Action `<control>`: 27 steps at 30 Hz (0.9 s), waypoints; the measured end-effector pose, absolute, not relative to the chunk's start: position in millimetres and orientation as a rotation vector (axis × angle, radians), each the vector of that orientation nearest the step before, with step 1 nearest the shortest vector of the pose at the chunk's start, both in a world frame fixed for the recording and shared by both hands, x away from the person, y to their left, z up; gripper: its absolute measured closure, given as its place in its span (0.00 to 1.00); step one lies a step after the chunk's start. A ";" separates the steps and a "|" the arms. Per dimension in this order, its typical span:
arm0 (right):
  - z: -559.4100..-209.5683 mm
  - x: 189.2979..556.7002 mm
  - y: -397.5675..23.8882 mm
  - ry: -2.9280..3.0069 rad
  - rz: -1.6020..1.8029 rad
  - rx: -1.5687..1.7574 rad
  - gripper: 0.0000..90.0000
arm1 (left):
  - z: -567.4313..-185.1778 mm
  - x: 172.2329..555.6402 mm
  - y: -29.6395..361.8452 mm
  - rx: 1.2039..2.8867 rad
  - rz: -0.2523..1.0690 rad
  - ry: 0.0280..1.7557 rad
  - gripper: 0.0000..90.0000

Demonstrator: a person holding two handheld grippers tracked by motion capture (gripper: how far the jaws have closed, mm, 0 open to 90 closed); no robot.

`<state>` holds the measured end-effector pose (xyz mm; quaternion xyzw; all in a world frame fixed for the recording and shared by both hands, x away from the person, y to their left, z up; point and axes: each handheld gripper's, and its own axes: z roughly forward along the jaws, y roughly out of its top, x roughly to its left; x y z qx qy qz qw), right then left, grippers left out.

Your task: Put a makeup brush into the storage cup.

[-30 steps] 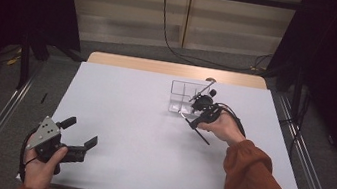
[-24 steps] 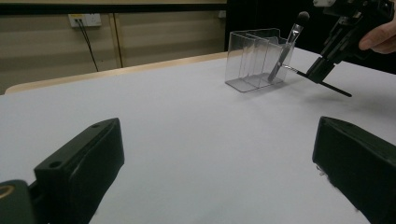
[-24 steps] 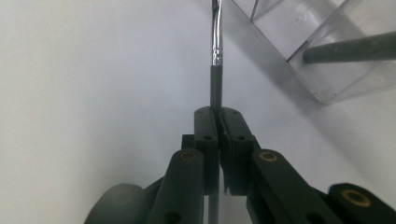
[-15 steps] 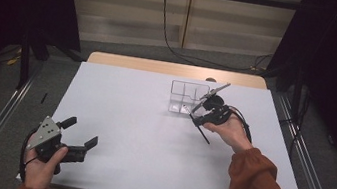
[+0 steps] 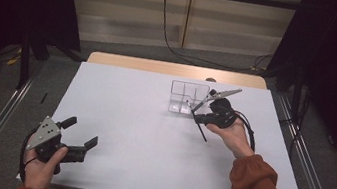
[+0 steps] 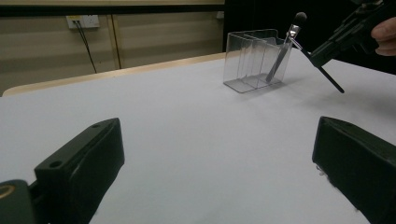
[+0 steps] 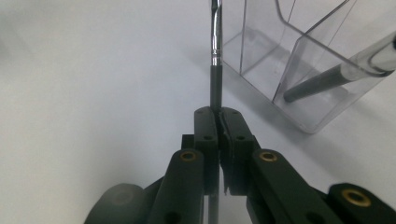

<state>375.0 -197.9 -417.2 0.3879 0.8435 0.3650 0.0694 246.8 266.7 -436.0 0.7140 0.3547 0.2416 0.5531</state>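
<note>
White table (image 5: 150, 137), wooden strip along its far edge; grey floor, dark curtains at 9 and 3 o'clock, a pale wall with a hanging cable at 12. Clear divided organizer (image 5: 183, 98) stands toward 1 o'clock, one brush (image 6: 280, 53) leaning inside. Right hand (image 5: 233, 137) at 2 o'clock, palm up; right gripper (image 7: 219, 116) clamped on a second brush (image 7: 215, 56), held just beside the organizer. Left hand (image 5: 41, 169) at 7 o'clock at table edge; left gripper (image 5: 82, 134) jaws spread wide, nothing between them.
</note>
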 end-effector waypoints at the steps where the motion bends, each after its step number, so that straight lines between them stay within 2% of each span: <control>1: -417.9 374.4 -198.9 2.534 1.109 1.164 0.96 | -436.1 246.9 266.7 1.687 0.570 0.838 0.03; 27: -420.8 362.1 -212.1 2.257 1.437 1.131 0.96 | -436.1 246.7 267.9 1.685 0.579 0.849 0.02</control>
